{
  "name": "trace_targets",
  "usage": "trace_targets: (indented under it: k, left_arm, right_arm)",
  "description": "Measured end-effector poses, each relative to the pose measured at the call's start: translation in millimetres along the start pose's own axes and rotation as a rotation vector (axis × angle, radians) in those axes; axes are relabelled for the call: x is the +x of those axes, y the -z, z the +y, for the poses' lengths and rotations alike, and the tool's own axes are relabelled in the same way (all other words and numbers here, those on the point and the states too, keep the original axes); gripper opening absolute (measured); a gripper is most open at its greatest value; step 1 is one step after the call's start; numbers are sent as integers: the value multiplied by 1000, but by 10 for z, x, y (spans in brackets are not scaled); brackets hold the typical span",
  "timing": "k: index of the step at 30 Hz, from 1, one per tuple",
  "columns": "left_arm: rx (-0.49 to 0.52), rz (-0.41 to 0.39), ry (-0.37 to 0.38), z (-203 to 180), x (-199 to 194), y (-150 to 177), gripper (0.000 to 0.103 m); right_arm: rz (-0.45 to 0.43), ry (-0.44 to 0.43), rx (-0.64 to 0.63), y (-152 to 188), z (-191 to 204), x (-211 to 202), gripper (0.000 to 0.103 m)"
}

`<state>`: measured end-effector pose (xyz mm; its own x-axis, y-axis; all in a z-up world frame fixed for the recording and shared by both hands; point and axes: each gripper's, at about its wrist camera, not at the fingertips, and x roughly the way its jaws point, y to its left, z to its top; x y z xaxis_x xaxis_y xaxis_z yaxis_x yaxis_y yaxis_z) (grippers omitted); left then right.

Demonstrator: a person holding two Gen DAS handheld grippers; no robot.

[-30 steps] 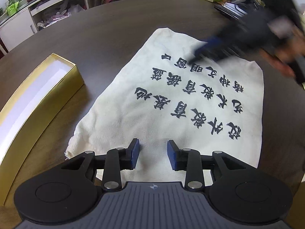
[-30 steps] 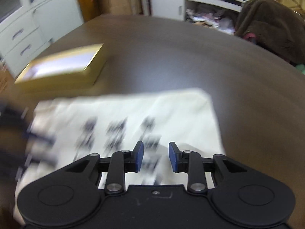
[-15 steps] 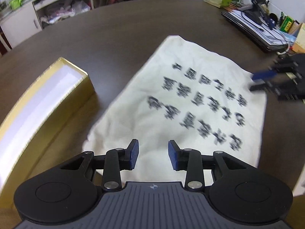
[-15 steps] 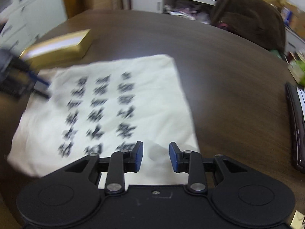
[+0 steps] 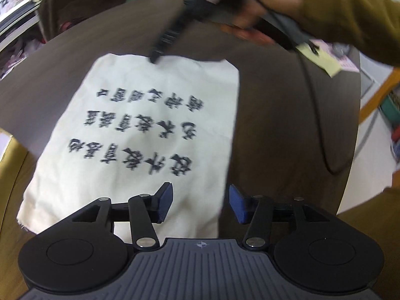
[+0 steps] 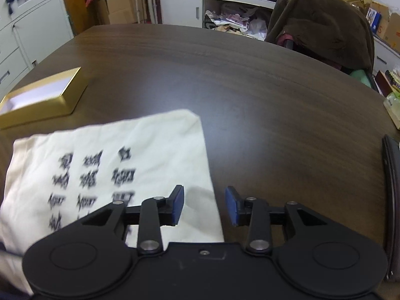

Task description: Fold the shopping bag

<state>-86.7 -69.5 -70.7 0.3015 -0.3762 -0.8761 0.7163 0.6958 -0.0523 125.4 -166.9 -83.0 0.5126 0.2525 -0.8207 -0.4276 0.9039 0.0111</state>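
Both grippers have shifted to opposite edges of the bag since a second ago, and both sets of jaws have just been opening, nothing between the pads. Left gripper hangs over one bag corner, jaws apart, cloth edge showing in the gap below them but not pinched. Right gripper same story at the far side: jaws parted, straddling the bag's edge from above, no grip; in the left wrist view it shows as a blurred dark shape at the far edge, held by a hand in an olive sleeve. Shopping bag, cream canvas with black printed characters, lies flat and unfolded on the table, print side up, a few soft creases. Handles not visible, so can't tell where they sit. Risks, my read: thin cloth flat on a hard top means pads may close on air or catch just the top layer, and the bag would open up instead of folding. If the two sides lift unevenly the fold goes skewed. Dragging could push the bag into the gold box, which sits just beside one bag edge, lid off, white inside. Black cable trailing over the table on the right could snag. Surface is a dark wood table, smooth. Room: white cabinets, cardboard boxes, a chair draped in brown cloth, a laptop edge at the table's rim.
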Motion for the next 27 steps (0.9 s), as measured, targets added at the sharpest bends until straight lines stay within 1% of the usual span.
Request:
trace_targets:
  k: [2,4,7,8,13,15,18,20,21,23,27]
  left_arm:
    - [11,15,-9,-47,39,19,53]
    - [30,29,-37,-81,77,44,53]
    - [65,46,-86,-126,130,83,53]
    - [74,45,-96,-133,141,95,54]
    - [58,48,-92,-72,153,98,51]
    - [63,46,-97,-64,133,117,46]
    - [55,49,-111,-2,122,129,42]
    - [37,53,-118,77,102,135,41]
    - [30,56,-123,119,97,140,40]
    - [16,62,-133,211,82,152,39]
    - [0,71,-154,375,69,157,39]
  right_arm:
    - [0,-16,15,-71,-12,51,34]
    - [-1,-28,29,-146,-19,113,35]
    - [-1,-17,13,-248,5,201,38]
    - [0,-13,5,-286,18,229,38]
    - [7,-10,-18,-432,81,342,42]
    - [12,-4,-28,-467,104,391,42]
    - [15,10,-48,-469,150,433,34]
    - [17,12,-46,-465,157,423,25]
    - [20,27,-49,-459,163,415,22]
    - [24,64,-72,-435,165,392,19]
    - [38,118,-66,-327,78,304,18]
